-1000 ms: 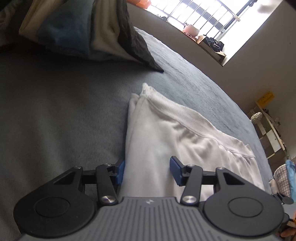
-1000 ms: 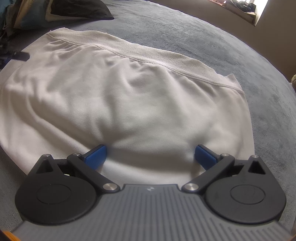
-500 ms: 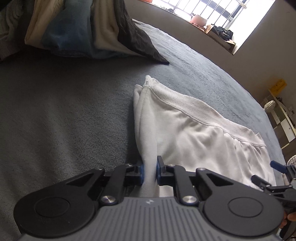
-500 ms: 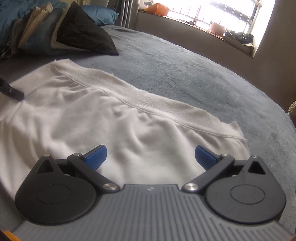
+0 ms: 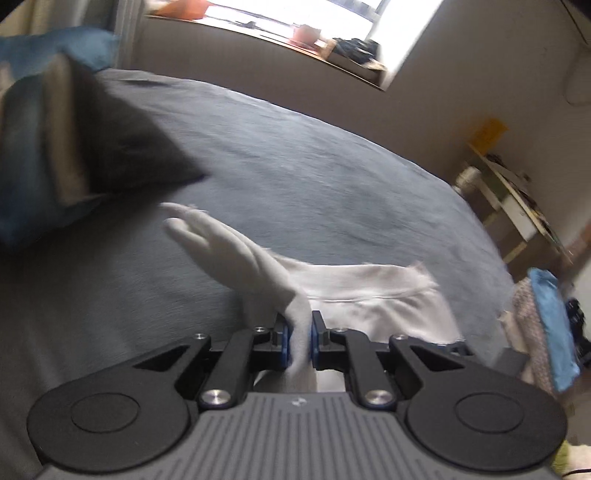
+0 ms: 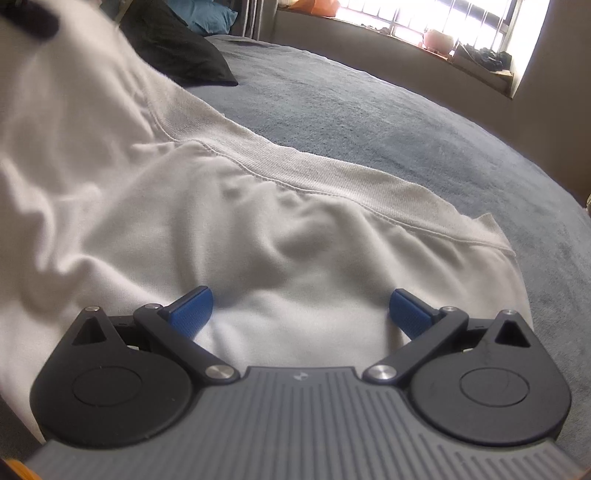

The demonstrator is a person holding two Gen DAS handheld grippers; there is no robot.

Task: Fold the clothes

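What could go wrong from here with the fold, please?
The left gripper pinches only a narrow bunch of the white garment, so the cloth may slip out. The right gripper is open above the garment, holding nothing, so the garment could drag across the grey bedcover and wrinkle.

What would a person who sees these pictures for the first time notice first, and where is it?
Most striking is the white garment, spread over the grey bedcover and filling the middle of the right wrist view. In the left wrist view the left gripper has pinched one edge of it and lifts it off the bed, while the right gripper hangs wide open over the cloth. A bright window glows at the far side.
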